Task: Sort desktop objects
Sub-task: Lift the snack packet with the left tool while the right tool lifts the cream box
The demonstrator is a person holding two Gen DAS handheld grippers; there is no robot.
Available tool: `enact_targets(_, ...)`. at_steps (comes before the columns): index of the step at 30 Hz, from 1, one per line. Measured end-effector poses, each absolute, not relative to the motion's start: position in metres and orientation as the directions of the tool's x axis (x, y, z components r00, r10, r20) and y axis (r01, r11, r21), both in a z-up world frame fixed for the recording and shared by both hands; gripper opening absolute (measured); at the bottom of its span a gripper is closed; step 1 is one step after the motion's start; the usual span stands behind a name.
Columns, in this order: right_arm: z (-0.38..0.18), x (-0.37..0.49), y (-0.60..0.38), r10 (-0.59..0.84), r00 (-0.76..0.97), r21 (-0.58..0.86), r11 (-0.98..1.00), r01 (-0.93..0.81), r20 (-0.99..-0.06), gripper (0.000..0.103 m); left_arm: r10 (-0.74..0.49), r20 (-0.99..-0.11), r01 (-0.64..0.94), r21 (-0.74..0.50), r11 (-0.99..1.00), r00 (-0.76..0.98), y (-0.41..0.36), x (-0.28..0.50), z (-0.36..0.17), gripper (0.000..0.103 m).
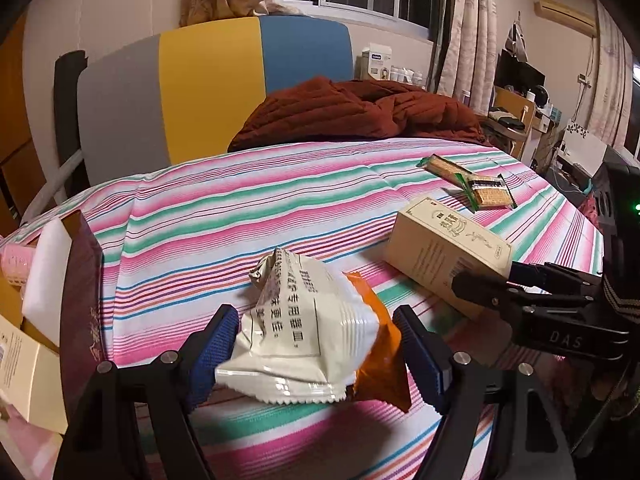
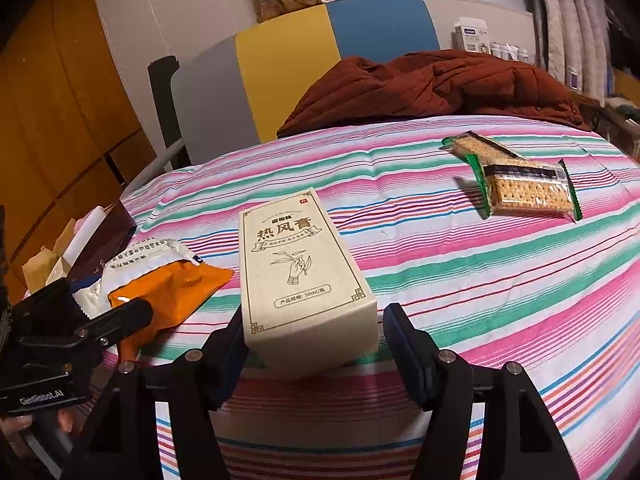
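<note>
On the striped bed (image 1: 240, 208), your right tongs (image 2: 312, 344) straddle the box (image 2: 304, 276) at 6 o'clock, jaws open, not yet clamped; close off-centre and it skews. Your left tongs (image 1: 316, 348), also open, bracket the pouches (image 1: 316, 336); slick film may slip.

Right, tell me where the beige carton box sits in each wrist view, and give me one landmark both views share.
Left wrist view: the beige carton box lies right of centre on the striped cloth, its near end at the right gripper.
Right wrist view: the box is centre frame, its near end between that gripper's open fingers, one blue pad just clear of it.
Shared landmark: the green-wrapped cracker packs beyond the box.
</note>
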State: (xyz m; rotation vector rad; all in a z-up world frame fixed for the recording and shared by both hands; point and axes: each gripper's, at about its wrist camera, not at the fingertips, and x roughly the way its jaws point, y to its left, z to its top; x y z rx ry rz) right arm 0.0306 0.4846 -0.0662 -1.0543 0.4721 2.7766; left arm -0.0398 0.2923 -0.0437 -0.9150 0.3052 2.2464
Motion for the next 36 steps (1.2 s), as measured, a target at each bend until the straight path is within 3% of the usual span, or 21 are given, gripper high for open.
enact_targets(7,-0.066,0.03,0.482,0.029,-0.748,0.221,-0.947,-0.232,-0.663,0.06,0.525,-0.68,-0.673,-0.061,-0.737,-0.512,0.289,-0.041,-0.044,0.071)
enact_targets(21,-0.051,0.045,0.453,0.084,-0.776,0.143,-0.965,-0.22,-0.625,0.058,0.547,-0.657,-0.684,-0.066,-0.727,-0.518,0.275,-0.018,-0.04,0.07)
enact_targets(29,-0.059,0.059,0.426,0.058,-0.751,0.114,-0.978,-0.176,-0.658,0.057,0.546,-0.659,-0.685,-0.063,-0.726,-0.517,0.262,-0.002,-0.041,0.07)
enact_targets(32,-0.062,0.06,0.425,0.054,-0.744,0.12,-0.977,-0.178,-0.666,0.059,0.546,-0.658,-0.681,-0.069,-0.729,-0.519,0.258,0.0,-0.043,0.07)
enact_targets(34,-0.06,0.059,0.425,0.061,-0.743,0.12,-0.975,-0.188,-0.667,0.07,0.546,-0.656,-0.678,-0.071,-0.731,-0.52,0.256,0.0,-0.043,0.07)
enact_targets(36,-0.059,0.055,0.425,0.072,-0.744,0.111,-0.975,-0.193,-0.664,0.074,0.548,-0.656,-0.68,-0.072,-0.73,-0.519,0.256,0.0,-0.043,0.07)
